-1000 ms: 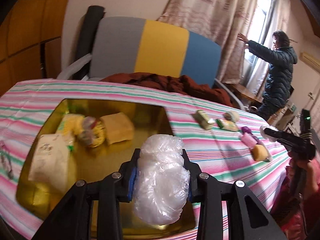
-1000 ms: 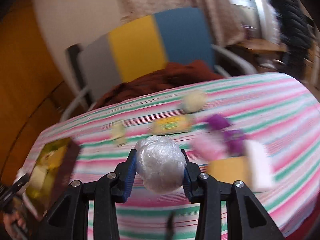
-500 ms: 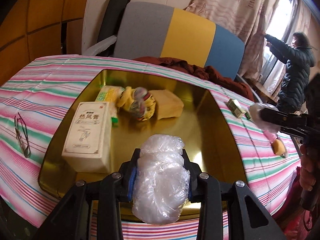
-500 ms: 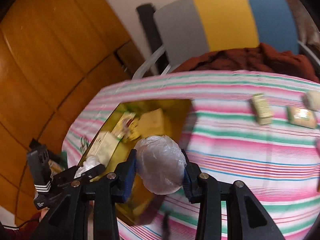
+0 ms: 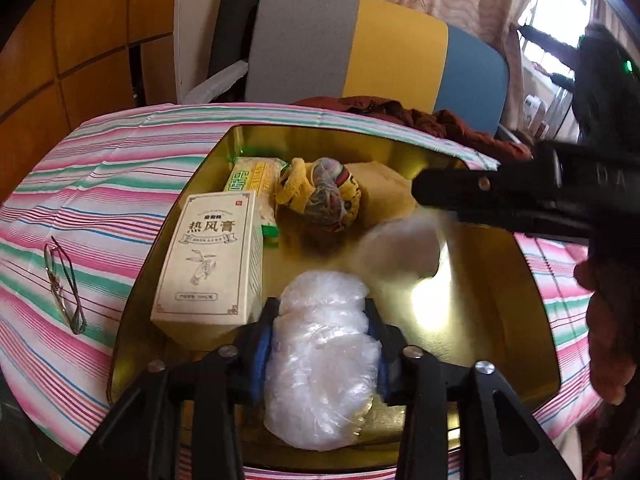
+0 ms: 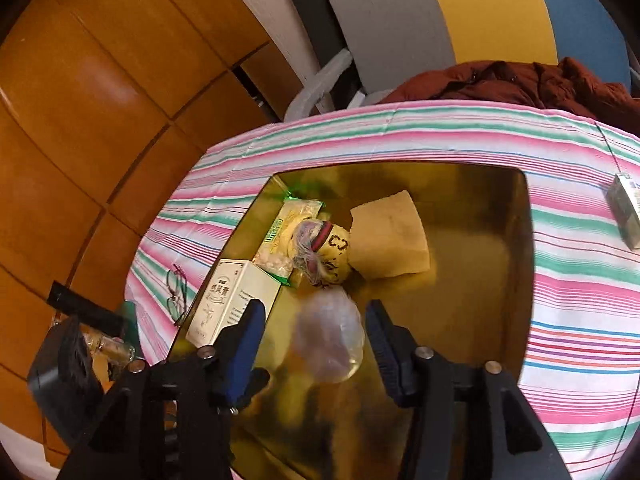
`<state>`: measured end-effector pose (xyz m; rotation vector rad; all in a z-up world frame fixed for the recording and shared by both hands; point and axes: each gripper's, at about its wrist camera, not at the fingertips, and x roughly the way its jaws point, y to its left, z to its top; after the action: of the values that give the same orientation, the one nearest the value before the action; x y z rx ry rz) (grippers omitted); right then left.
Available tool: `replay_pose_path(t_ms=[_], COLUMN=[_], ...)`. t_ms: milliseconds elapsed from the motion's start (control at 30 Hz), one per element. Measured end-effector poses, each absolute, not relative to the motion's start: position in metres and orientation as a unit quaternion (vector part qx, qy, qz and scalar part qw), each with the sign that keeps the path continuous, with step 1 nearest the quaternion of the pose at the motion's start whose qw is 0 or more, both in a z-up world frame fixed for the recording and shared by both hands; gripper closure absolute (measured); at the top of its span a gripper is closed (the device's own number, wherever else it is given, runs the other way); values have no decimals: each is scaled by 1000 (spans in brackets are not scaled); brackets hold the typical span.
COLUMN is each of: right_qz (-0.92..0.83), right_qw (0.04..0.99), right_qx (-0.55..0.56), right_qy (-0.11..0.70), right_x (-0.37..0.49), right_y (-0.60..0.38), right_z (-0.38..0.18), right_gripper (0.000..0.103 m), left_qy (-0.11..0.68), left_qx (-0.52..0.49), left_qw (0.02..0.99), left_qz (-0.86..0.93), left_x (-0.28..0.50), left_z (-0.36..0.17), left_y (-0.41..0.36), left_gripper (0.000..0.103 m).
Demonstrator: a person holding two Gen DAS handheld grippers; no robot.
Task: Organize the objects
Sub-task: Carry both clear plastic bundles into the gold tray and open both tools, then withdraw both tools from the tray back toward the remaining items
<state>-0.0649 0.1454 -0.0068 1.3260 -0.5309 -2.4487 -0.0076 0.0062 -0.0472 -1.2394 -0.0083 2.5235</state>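
A gold tray [image 5: 480,344] [image 6: 480,320] lies on the striped tablecloth. It holds a white box [image 5: 212,256] [image 6: 228,300], a yellow-green packet [image 5: 248,176], a wrapped yellow bundle [image 5: 324,196] [image 6: 320,248] and a tan block [image 6: 388,236]. My left gripper [image 5: 322,316] is shut on a clear plastic bag [image 5: 320,360] above the tray's near edge. My right gripper [image 6: 316,320] is open over the tray. A blurred plastic ball [image 6: 328,336] [image 5: 400,248] is loose between its fingers, apart from both pads.
Glasses [image 5: 64,280] lie on the cloth left of the tray. A small box [image 6: 626,208] lies on the cloth to the right. A grey, yellow and blue chair [image 5: 360,48] with a dark red garment [image 6: 520,80] stands behind the table.
My right gripper moved over the tray and opened, letting go of the plastic ball. My left gripper came closer over the tray, still holding the bag.
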Motion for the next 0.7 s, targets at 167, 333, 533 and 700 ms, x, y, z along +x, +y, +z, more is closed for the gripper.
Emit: replay_pose_path(t_ms=[167,333,533,700], right_qz=[-862,-874,-884,-892], right_qw=[154,144,141,140], right_qx=[442,422,398,382], right_qy=[-195,-192,-199,-199], right_x=[-48,-26,-6,8], right_y=[160,179,196,210], right_z=[5,17,26,36], right_gripper=[50,50,50,50], left_qy=[-34,-83,-103,-86], left_qx=[-419,-409,-379,-351], left_qw=[168,156,140,153], left_qz=[892,895,909,920], left_x=[4,15,25,29], left_z=[-42,-34,-20,2], left_y=[-3,-16,-16,4], left_gripper=[23,3,0,0])
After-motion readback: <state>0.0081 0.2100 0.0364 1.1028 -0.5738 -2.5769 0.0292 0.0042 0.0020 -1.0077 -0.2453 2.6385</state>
